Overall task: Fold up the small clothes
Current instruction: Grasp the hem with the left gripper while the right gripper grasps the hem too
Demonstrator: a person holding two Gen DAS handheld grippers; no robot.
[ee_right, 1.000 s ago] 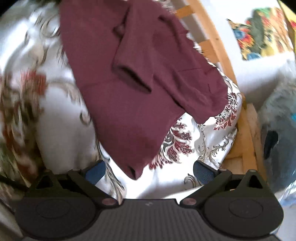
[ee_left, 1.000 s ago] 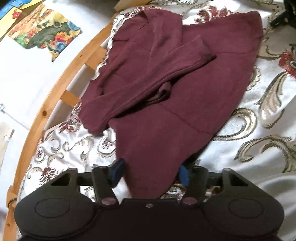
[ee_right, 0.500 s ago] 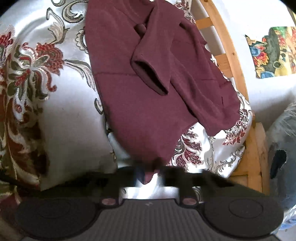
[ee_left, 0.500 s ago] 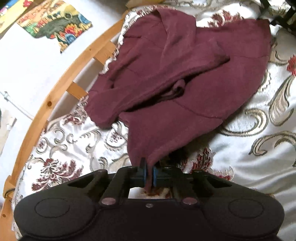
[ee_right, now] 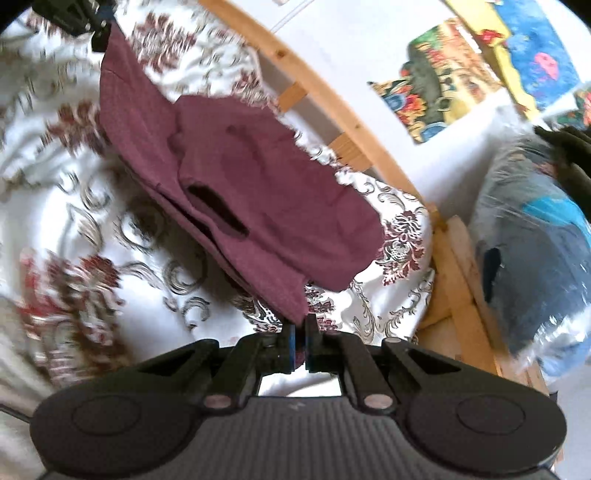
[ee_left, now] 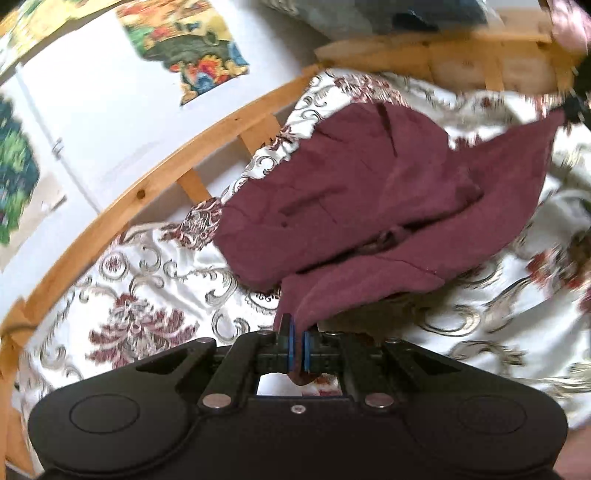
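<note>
A small maroon top (ee_left: 369, 206) lies on a white floral bedspread (ee_left: 147, 295), with one sleeve folded across its body. My left gripper (ee_left: 297, 345) is shut on one bottom corner of the top and holds it lifted off the bedspread. My right gripper (ee_right: 300, 343) is shut on the other bottom corner of the maroon top (ee_right: 258, 184), also lifted. The hem sags between the two grippers. The left gripper shows at the top left of the right wrist view (ee_right: 98, 29), the right gripper at the far right of the left wrist view (ee_left: 578, 107).
A curved wooden bed rail (ee_left: 155, 181) runs along the far edge of the bedspread, with a white wall and colourful pictures (ee_left: 192, 48) behind it. A plastic-wrapped blue-grey bundle (ee_right: 535, 251) sits at the right beyond the rail (ee_right: 454, 266).
Both grippers closed on the top's bottom corners, then lifted them and carried the hem toward the collar end. The views have swung toward the wall.
</note>
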